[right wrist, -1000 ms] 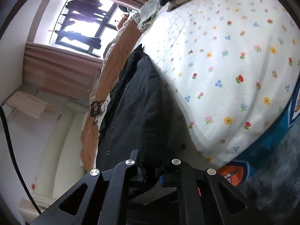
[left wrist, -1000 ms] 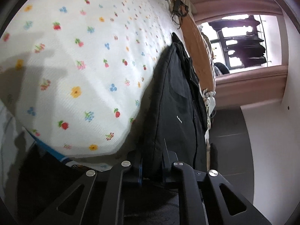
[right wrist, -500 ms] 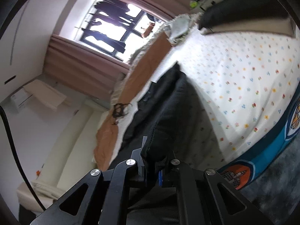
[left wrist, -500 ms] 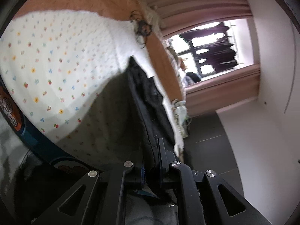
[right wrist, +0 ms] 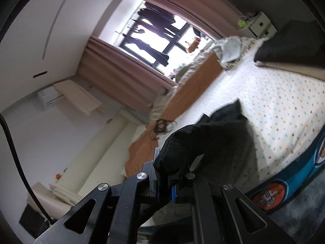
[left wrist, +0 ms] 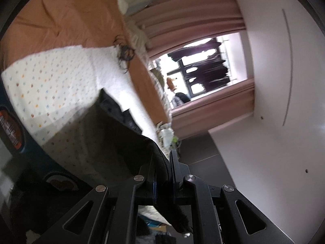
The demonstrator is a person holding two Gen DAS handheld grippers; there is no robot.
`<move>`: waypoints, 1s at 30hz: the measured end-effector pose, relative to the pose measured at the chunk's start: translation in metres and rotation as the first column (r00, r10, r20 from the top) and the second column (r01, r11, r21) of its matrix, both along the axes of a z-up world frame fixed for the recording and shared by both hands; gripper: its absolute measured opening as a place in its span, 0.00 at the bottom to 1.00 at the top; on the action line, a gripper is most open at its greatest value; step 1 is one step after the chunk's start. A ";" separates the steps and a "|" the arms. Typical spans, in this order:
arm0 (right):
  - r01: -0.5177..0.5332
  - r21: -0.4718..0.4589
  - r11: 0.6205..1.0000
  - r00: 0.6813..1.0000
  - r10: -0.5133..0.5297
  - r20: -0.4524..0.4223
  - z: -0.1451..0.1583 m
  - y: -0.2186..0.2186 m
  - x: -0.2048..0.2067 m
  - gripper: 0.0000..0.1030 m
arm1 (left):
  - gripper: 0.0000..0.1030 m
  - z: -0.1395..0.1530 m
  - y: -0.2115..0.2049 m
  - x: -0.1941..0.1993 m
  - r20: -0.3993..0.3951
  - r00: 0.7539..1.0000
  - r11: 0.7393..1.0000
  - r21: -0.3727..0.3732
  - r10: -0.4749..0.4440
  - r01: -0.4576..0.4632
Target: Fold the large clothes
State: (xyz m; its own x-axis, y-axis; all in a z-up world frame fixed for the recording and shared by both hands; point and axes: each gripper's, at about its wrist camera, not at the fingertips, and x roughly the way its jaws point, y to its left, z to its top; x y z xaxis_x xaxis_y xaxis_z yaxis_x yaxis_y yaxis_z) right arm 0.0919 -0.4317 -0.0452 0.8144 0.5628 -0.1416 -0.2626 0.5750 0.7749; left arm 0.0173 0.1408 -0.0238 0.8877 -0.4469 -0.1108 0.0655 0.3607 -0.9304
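At the bottom of each wrist view, the black linkage of a hand-held gripper fills the foreground. The left gripper (left wrist: pixel 162 174) has its fingers (left wrist: pixel 175 172) clamped on a fold of the black garment (left wrist: pixel 121 134), with cloth bunched between the two pads and a loose end hanging below them. The right gripper (right wrist: pixel 165 180) is likewise clamped on another edge of the black garment (right wrist: pixel 213 142); a blue pad edge shows at one finger, and the fabric rises in a rounded hump just above the grip. From both grips the garment stretches away toward the bed, its far part lying on the flower-print sheet (left wrist: pixel 50 85), where it ends in a dark peak and casts a broad shadow on the print. The near side of the bed carries a blue border with an orange round emblem (right wrist: pixel 268 195), above grey flooring. Beyond the sheet lies an orange blanket (left wrist: pixel 61 20), with a tangle of dark cord (left wrist: pixel 124 50) resting at the seam between blanket and sheet. Crumpled pale bedding (right wrist: pixel 229 50) sits at the far side of the bed. Farthest back, a window (right wrist: pixel 158 38) framed by pinkish curtains (right wrist: pixel 121 67) shows dark clothes hanging outside against bright daylight; plain white walls flank it. The views are slightly motion-blurred.
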 end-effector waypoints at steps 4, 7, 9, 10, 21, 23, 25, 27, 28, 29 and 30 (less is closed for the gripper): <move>-0.005 0.011 1.000 0.999 0.004 0.049 0.020 0.000 -0.013 0.08 | 0.10 0.026 0.001 -0.013 0.054 0.998 1.000 0.010 0.016 -0.016; -0.009 0.027 1.000 0.997 0.007 0.080 0.030 -0.001 -0.018 0.08 | 0.10 0.042 0.003 -0.018 0.092 0.996 1.000 0.013 0.021 -0.022; -0.009 0.034 0.999 0.995 0.005 0.097 0.036 -0.001 -0.018 0.08 | 0.10 0.050 0.003 -0.017 0.107 0.994 1.000 0.017 0.023 -0.025; -0.010 0.037 0.999 0.994 0.006 0.105 0.039 -0.001 -0.016 0.08 | 0.10 0.054 0.003 -0.014 0.114 0.993 0.999 0.022 0.024 -0.027; 0.006 0.062 0.998 0.996 -0.012 0.093 0.053 0.000 0.039 0.08 | 0.10 0.071 0.004 0.041 0.123 0.992 0.999 0.012 0.042 -0.044; 0.003 0.064 0.998 0.996 -0.008 0.089 0.054 -0.001 0.051 0.08 | 0.10 0.072 0.004 0.056 0.119 0.992 0.999 0.009 0.045 -0.047; -0.006 0.075 0.997 0.997 0.000 0.081 0.052 -0.003 0.069 0.08 | 0.10 0.073 0.005 0.076 0.109 0.993 0.999 0.011 0.046 -0.048; -0.008 0.092 0.996 0.998 0.003 0.063 0.049 -0.004 0.087 0.08 | 0.10 0.075 0.005 0.101 0.086 0.996 0.999 0.006 0.040 -0.040; -0.004 0.100 0.995 0.999 -0.001 0.048 0.047 -0.005 0.099 0.08 | 0.10 0.077 0.006 0.111 0.079 0.996 0.999 0.007 0.035 -0.036; 0.001 0.106 0.994 0.999 -0.004 0.036 0.046 -0.006 0.108 0.08 | 0.10 0.078 0.006 0.120 0.074 0.997 0.999 0.009 0.033 -0.034; 0.007 0.115 0.993 1.000 -0.009 0.021 0.044 -0.007 0.121 0.08 | 0.10 0.080 0.006 0.130 0.069 0.997 0.999 0.014 0.032 -0.033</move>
State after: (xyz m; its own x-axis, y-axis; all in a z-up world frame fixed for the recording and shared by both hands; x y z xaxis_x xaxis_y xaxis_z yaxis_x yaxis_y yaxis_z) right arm 0.2130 -0.4391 -0.0015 0.8212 0.5676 -0.0585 -0.2759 0.4847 0.8301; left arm 0.1471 0.1467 0.0565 0.9074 -0.4165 -0.0559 0.1169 0.3778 -0.9185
